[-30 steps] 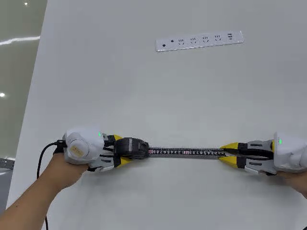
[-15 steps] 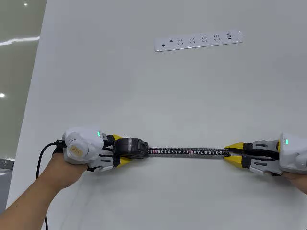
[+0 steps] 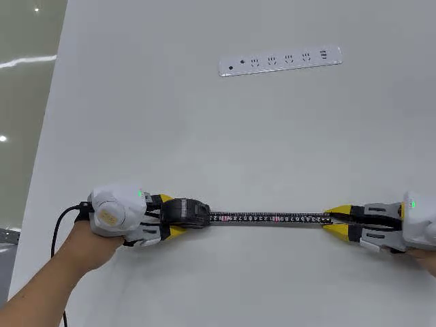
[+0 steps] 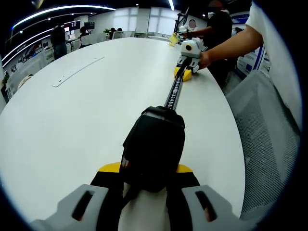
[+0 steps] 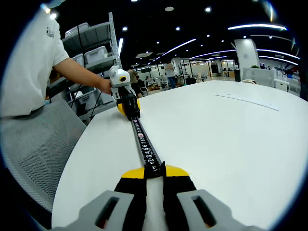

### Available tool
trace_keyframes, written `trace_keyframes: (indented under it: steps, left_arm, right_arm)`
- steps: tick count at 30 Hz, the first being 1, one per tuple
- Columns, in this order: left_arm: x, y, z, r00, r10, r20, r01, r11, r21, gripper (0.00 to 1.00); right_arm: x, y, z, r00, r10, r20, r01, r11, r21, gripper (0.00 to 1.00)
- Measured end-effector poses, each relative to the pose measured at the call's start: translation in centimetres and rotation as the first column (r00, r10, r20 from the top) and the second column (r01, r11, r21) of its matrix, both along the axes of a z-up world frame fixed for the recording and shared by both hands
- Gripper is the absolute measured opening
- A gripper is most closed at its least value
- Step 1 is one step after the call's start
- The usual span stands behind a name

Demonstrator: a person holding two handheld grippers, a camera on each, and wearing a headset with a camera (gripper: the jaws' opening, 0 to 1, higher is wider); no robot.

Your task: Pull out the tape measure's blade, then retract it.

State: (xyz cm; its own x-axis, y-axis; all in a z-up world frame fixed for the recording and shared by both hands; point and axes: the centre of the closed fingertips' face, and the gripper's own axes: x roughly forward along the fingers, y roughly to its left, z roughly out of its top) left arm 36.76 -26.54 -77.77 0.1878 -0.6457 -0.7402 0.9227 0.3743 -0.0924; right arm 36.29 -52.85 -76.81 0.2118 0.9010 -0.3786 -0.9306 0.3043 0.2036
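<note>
Fingers, left: the yellow fingers of our left gripper stand narrow, clamped on the black case of the tape measure, one on each flank. The case juts forward past their tips.
Fingers, right: on our right gripper they are all but closed, pinching the free end of the blade just at their tips. The end hook is hidden between them.
Blade: it runs straight from the mouth of the case, ahead of the left fingers, across to the right fingers. It lies numbers up, low over the white table; we cannot tell whether it touches the top.
Grippers: they are well apart and face each other along the blade, and each shows far ahead in the other's gripper view.
Beyond the fingers: a white power strip lies far out across the table, well apart from the work.
Done: we judge the pull-out well advanced, since a long run of blade is out of the case.
To do: we cannot say whether more needs drawing out, and the retraction is not yet begun. For that we would carry the right fingers toward the case, letting the spring take the blade in under control.
Risk: a sudden release may let the blade whip into the case.
</note>
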Motion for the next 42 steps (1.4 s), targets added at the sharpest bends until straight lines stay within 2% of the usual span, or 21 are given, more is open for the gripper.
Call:
trace_keyframes:
  steps: [18, 32, 42]
  left_arm:
    - [0.1, 0.0, 0.0, 1.0, 0.002, 0.0, -0.002, 1.0, 0.004, 0.31]
    - [0.2, 0.1, -0.1, 1.0, 0.0, 0.002, 0.0, 1.0, 0.006, 0.31]
    - [0.2, 0.1, -0.1, 1.0, -0.005, 0.004, 0.005, 1.0, 0.005, 0.31]
  right_arm:
    - [0.0, -1.4, 0.1, 1.0, -0.019, -0.008, 0.019, 1.0, 0.004, 0.1]
    - [0.1, -1.1, 0.3, 0.999, -0.032, -0.033, 0.032, 0.999, 0.021, 0.12]
    - [0.1, -1.1, 0.3, 0.999, -0.034, -0.026, 0.034, 0.999, 0.017, 0.12]
